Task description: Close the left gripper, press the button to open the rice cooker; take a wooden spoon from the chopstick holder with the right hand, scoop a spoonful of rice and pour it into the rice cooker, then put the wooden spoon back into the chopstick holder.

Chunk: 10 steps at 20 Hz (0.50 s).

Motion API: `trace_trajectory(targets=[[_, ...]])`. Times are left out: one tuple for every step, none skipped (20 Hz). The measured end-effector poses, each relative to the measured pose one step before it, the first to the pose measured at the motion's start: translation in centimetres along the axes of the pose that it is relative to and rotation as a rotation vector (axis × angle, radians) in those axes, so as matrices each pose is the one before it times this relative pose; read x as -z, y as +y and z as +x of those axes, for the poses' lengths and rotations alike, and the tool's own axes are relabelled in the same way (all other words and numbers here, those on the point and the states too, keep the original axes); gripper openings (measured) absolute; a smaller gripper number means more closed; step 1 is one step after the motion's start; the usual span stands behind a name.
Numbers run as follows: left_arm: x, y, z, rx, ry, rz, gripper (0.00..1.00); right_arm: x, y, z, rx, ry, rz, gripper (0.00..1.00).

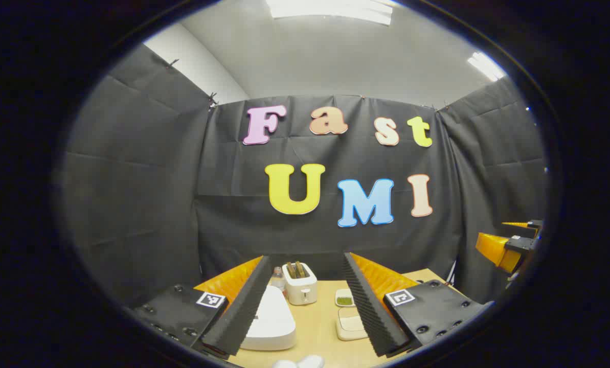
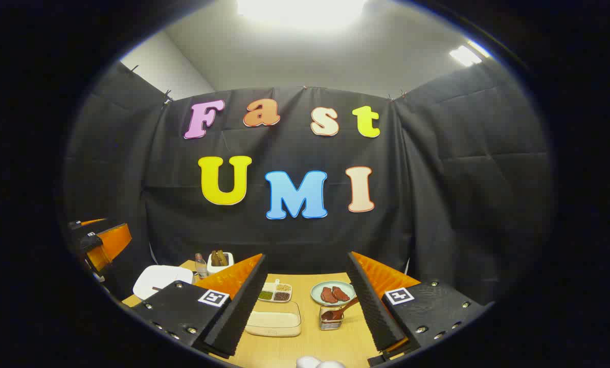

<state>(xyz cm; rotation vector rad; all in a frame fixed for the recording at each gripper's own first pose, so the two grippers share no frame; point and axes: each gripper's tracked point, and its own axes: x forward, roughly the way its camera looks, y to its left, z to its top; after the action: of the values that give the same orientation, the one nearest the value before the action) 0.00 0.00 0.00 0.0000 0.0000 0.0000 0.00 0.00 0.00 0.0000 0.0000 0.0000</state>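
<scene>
Step one pending: left gripper (image 1: 305, 301) fingers apart above the closed cooker (image 1: 271, 319) on the worktop (image 1: 320, 332), right gripper (image 2: 305, 301) fingers apart, spoon (image 2: 340, 311) in holder (image 2: 330, 319); next, bring left fingers together, press button.

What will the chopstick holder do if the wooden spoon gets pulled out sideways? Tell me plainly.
The chopstick holder looks small and narrow, standing upright and free on the table, so it is probably light and apt to tip or slide. The wooden spoon leans out over its rim, so a sideways pull would likely lever it over. A straight lift seems safer.
</scene>
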Motion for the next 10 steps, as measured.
trace_trajectory(targets=[[-0.054, 0.078, 0.089, -0.00252, -0.00354, -0.00262, 0.99, 0.108, 0.122, 0.001, -0.00046, 0.00156, 0.00014, 0.95], [-0.114, 0.118, 0.059, -0.00156, -0.00229, -0.00223, 0.99, -0.038, -0.090, 0.091, 0.00510, 0.00085, -0.00108, 0.95], [-0.186, 0.114, 0.183, 0.00000, -0.00250, -0.00220, 0.99, 0.215, -0.056, 0.047, 0.00270, 0.00353, -0.00117, 0.95], [0.069, 0.053, 0.014, -0.00541, -0.00329, 0.00143, 0.99, -0.029, 0.043, 0.048, 0.00061, 0.00184, 0.00163, 0.95], [-0.101, -0.036, 0.046, 0.00070, -0.00338, 0.00402, 0.99, 0.076, -0.044, 0.014, 0.00298, 0.00193, 0.00239, 0.95], [-0.253, -0.092, -0.160, -0.00071, -0.00744, 0.00269, 0.99, -0.048, 0.045, 0.035, 0.00117, -0.00143, 0.00035, 0.95], [-0.155, -0.039, -0.060, -0.00014, -0.00410, 0.00172, 0.99, -0.001, -0.167, -0.057, 0.00575, -0.00024, -0.00091, 0.95], [0.025, -0.145, -0.067, 0.00316, -0.00352, 0.00524, 0.99, -0.118, -0.043, -0.041, 0.00102, -0.00084, 0.00025, 0.95], [-0.143, -0.041, -0.096, 0.00170, -0.00311, 0.00290, 0.99, 0.151, -0.009, -0.004, 0.00187, 0.00070, 0.00223, 0.95], [0.033, -0.043, -0.028, 0.00171, -0.00224, 0.00504, 0.99, -0.122, 0.030, 0.001, 0.00055, -0.00166, 0.00107, 0.95]])
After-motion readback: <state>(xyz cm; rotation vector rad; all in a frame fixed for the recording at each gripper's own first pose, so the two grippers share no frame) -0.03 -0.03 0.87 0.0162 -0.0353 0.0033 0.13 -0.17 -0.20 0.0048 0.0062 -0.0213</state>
